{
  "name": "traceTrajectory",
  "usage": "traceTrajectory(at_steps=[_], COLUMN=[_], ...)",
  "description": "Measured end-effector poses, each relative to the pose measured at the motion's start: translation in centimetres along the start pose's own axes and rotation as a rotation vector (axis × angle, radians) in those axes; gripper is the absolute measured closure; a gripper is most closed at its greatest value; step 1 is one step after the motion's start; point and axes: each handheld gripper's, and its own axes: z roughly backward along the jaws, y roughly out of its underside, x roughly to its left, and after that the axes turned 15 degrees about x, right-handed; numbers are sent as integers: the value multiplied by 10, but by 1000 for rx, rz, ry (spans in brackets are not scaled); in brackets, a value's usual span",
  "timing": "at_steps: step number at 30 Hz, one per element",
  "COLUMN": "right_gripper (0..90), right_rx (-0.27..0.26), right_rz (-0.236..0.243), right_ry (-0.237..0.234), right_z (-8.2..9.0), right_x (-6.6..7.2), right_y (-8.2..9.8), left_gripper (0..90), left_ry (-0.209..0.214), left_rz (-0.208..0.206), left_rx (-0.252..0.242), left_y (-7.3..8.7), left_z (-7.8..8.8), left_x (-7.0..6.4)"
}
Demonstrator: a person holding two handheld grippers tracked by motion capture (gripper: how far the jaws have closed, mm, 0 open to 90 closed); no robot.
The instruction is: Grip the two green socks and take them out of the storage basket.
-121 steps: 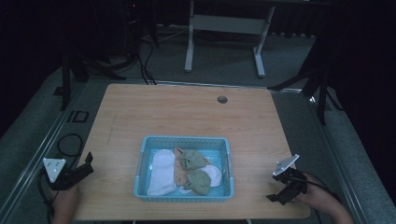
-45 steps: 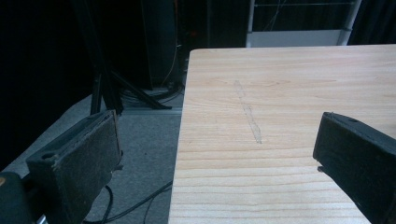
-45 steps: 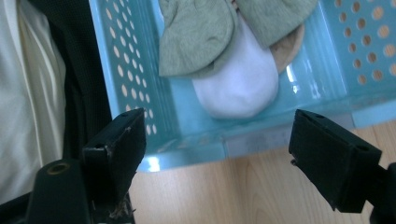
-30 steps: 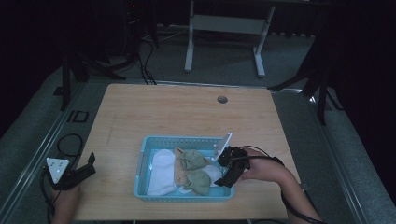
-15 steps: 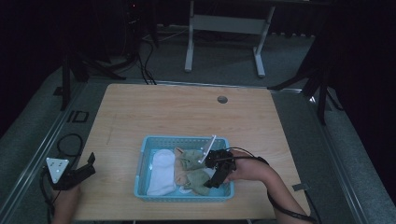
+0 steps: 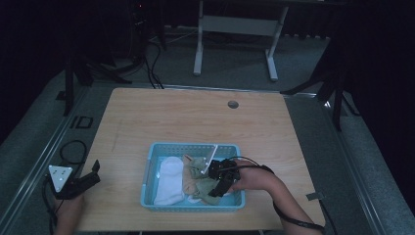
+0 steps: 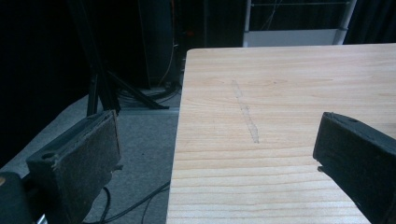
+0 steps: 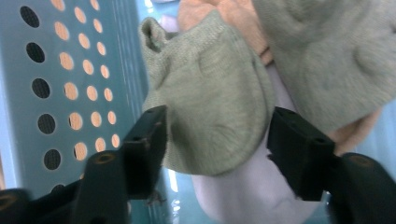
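A blue perforated basket (image 6: 193, 146) sits on the near half of the wooden table (image 6: 195, 117). It holds a white sock (image 6: 169, 178) and olive-green socks (image 6: 195, 177). My right gripper (image 6: 219, 185) is down inside the basket's right half. In the right gripper view its jaws (image 8: 217, 149) stand open on either side of a green sock's toe (image 8: 210, 102), close against both edges without pinching it. A white sock (image 8: 243, 196) lies under it. My left gripper (image 6: 84, 182) hovers open at the table's front left edge, its jaws (image 7: 215, 154) holding nothing.
A second green sock (image 8: 327, 56) and a peach one (image 8: 224, 14) lie beside the toe, near the basket wall (image 8: 70, 93). A round cable hole (image 6: 233, 104) sits at the table's back. Dark floor, cables and a stand frame (image 6: 235, 24) surround the table.
My right gripper came from the table's front right corner into the basket, then shifted leftward and down over the socks. The left gripper stayed where it was.
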Motion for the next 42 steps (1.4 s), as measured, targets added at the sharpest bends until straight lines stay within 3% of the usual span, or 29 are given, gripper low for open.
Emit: traceTrajectory(at_steps=[2,3,4,5,8,12,17,22,30,42], right_gripper=[398,493,493,556,584,765,796,799,799,799], right_rx=[3,13,13,15,9,0,-14,-23,-38,-86], right_rz=[7,22,22,44,62,122,170,181,179,125], right_ry=[3,9,9,22,35,50,81,92,134,172], right_z=[-1,-3,-3,-4,-2,6,14,24,42,73], right_x=[1,2,2,4,5,11,18,21,23,21], right_y=[-1,-1,-1,-2,-2,-1,-1,-1,4,23], left_gripper=[4,3,4,4,3,4,4,4,3,4], left_ry=[0,0,0,0,1,0,0,1,3,4], left_rz=[0,0,0,0,2,3,5,6,9,17], left_rx=[0,1,1,1,0,3,3,3,2,-6], left_y=[0,0,0,0,0,0,0,0,0,0], left_z=[0,0,0,0,0,0,0,0,0,0], left_x=[0,0,0,0,0,0,0,0,1,2])
